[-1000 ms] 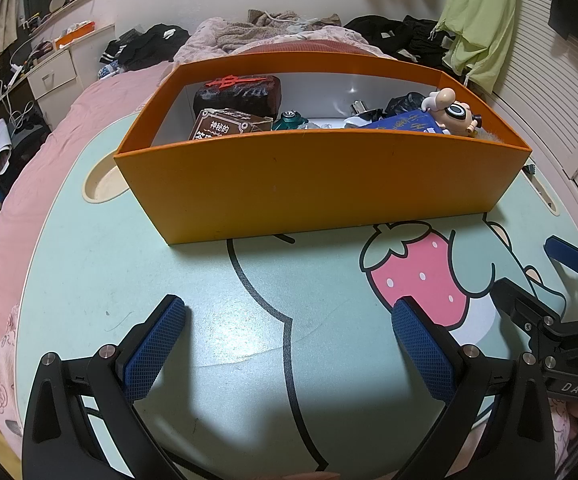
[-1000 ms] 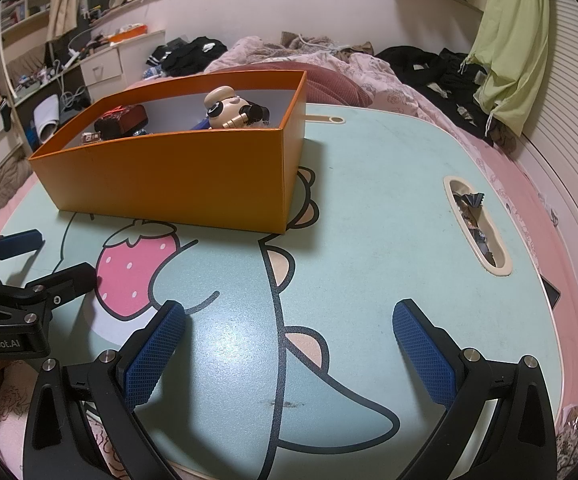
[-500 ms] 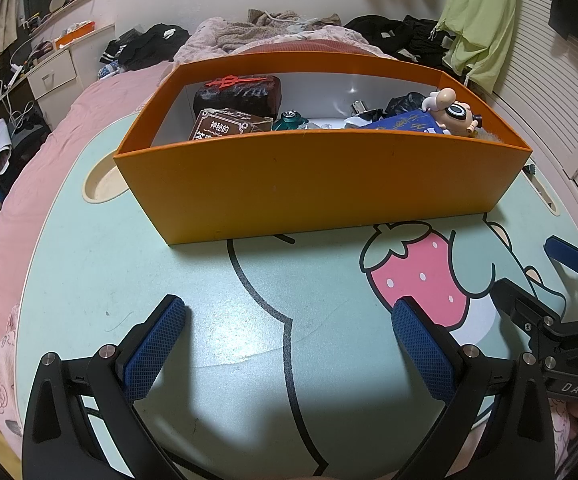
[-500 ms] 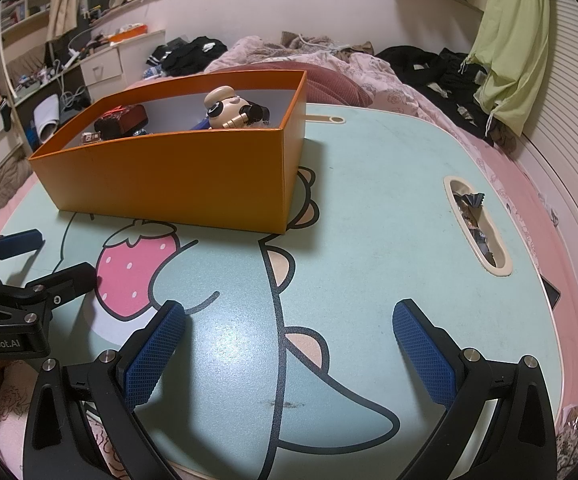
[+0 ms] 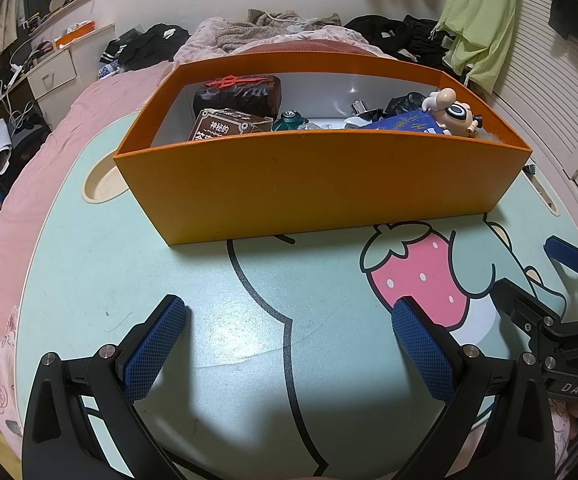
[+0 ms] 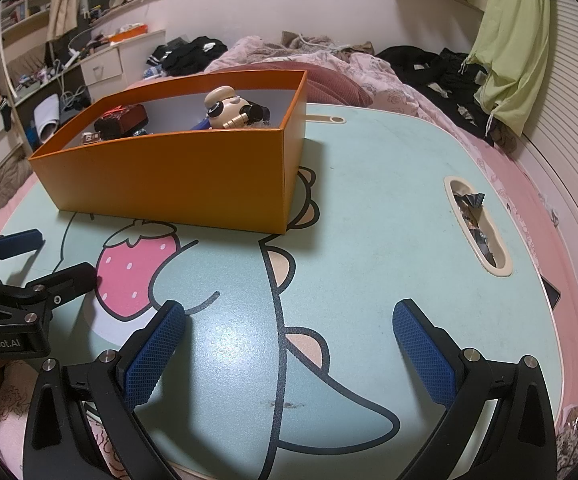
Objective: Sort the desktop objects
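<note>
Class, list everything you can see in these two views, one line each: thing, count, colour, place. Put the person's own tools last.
Table: one, mint green with cartoon print, under everything.
Box: one, orange, on the table's far half.
Dark block: one, dark with red emblem, box's far left corner.
Brown carton: one, brown, in the box in front of the block.
Figurine: one, cream and black, box's right end.
Blue book: one, blue, beside the figurine.
Wrappers: several, dark, in the table's right slot.
Left claw: one, black with blue pads, open, above the table.
Right claw: same, open.
</note>
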